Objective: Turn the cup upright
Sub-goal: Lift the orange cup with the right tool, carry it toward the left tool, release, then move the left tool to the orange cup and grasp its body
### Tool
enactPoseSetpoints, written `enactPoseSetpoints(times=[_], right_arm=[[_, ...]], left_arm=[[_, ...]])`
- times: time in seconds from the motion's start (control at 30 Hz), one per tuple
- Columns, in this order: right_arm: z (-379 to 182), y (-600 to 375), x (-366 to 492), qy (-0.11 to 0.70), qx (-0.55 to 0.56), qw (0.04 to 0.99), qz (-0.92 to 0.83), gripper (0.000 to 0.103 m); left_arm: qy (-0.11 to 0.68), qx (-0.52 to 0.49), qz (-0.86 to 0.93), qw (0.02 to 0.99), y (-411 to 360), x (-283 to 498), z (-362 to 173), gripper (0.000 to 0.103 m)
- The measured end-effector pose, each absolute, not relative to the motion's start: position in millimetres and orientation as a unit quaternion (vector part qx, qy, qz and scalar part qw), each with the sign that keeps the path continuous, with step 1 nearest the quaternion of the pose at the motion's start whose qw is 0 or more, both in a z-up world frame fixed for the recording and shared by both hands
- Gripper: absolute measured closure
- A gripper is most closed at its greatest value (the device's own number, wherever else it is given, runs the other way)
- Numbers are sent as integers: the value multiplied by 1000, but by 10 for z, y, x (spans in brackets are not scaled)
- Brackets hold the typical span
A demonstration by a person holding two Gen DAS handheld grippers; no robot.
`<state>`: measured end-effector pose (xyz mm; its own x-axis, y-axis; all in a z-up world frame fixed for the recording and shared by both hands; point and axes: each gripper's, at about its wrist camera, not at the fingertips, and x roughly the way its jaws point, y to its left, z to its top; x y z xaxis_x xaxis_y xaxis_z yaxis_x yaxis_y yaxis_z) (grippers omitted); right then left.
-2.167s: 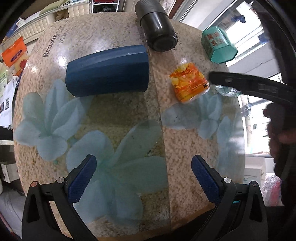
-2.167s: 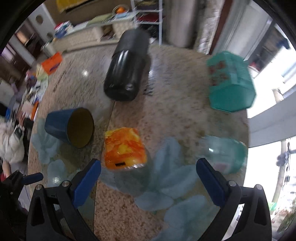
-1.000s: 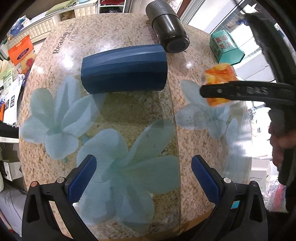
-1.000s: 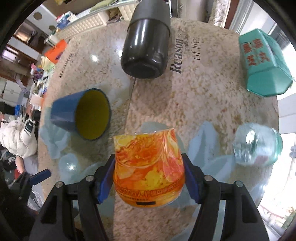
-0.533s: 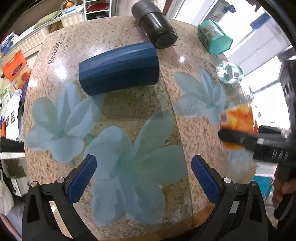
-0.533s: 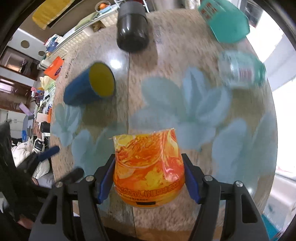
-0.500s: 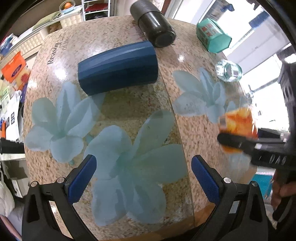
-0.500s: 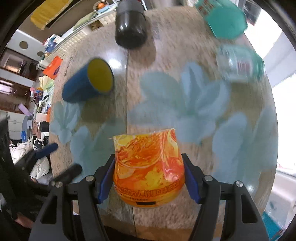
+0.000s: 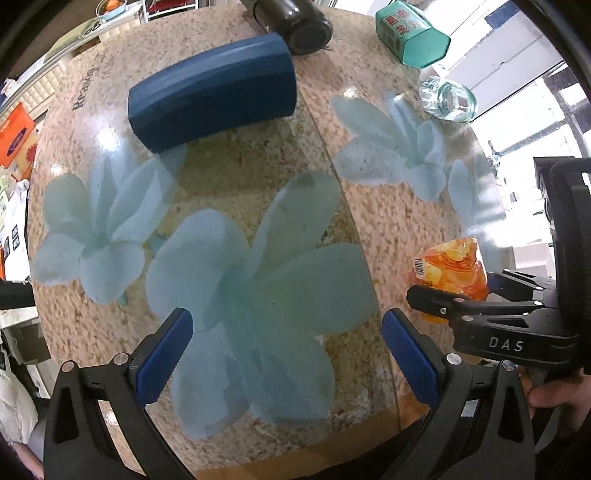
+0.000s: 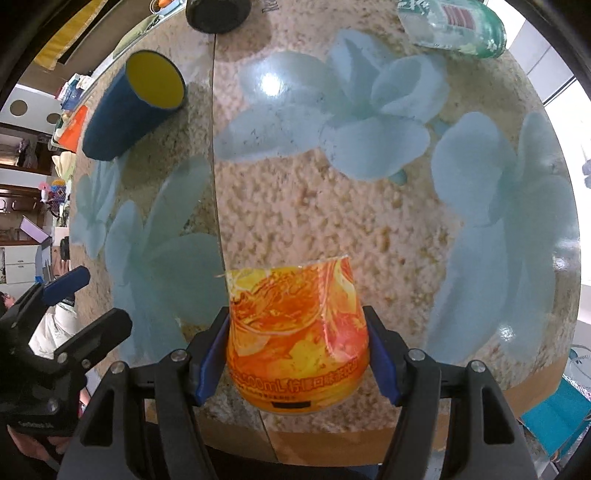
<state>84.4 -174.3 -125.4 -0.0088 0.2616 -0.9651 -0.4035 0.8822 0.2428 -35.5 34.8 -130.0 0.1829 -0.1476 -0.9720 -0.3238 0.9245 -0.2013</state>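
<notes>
The right gripper [image 10: 299,354] is clamping the orange cup [image 10: 297,339] across its body, both blue pads [image 10: 210,363] pressing its sides, and is holding it by the near edge of the table [image 10: 369,229], toward the right corner. In the left wrist view the cup [image 9: 448,271] is standing roughly vertical in the grip, though I cannot tell whether it is touching the surface or which end is facing up. The left gripper [image 9: 286,354] is hanging over the near edge with its jaws spread wide, gripping nothing. A blue cup [image 9: 214,90] is lying on its side toward the far left, its yellow mouth [image 10: 155,79] facing the middle, and beside it at the far edge a black cup [image 9: 301,20] is also lying down. A green box [image 9: 412,33] and a glass [image 9: 447,98] are sitting toward the far right corner. Judging from this, the risks are lying in the release: the orange cup looks thin-walled, so a hard squeeze could be crumpling it, and letting go while it is tilted or above the surface could be tipping it. It is also being set very near the edge, so a small nudge outward could be sending it off the table.
</notes>
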Motion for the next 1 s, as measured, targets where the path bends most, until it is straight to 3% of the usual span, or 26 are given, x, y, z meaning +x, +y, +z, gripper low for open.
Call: enactPoseSetpoints(times=[0.33,0.43,0.57,0.67,0.8,1.0], right_arm=[[-1250,-1570,823,673,-54,700,234,36],[-1305,-1557,796,674,-55,699,234,31],[-1276,-1543,791,668,-51,703,240,15],[-1239,-1558,752,663,-52,706,243,14],[-1142,-1625,698,652,-47,716,245,0],[-929,-1825,588,628,-22,738,246,0]], left_arm=[[643,-188,58,740,378,-365,-1352,0],[643,-191,55,740,379,-371,-1357,0],[640,-199,53,740,383,-391,-1342,0],[639,-200,52,741,365,-401,-1321,0],[637,-209,53,740,363,-432,-1282,0],[635,-215,56,740,341,-471,-1190,0]])
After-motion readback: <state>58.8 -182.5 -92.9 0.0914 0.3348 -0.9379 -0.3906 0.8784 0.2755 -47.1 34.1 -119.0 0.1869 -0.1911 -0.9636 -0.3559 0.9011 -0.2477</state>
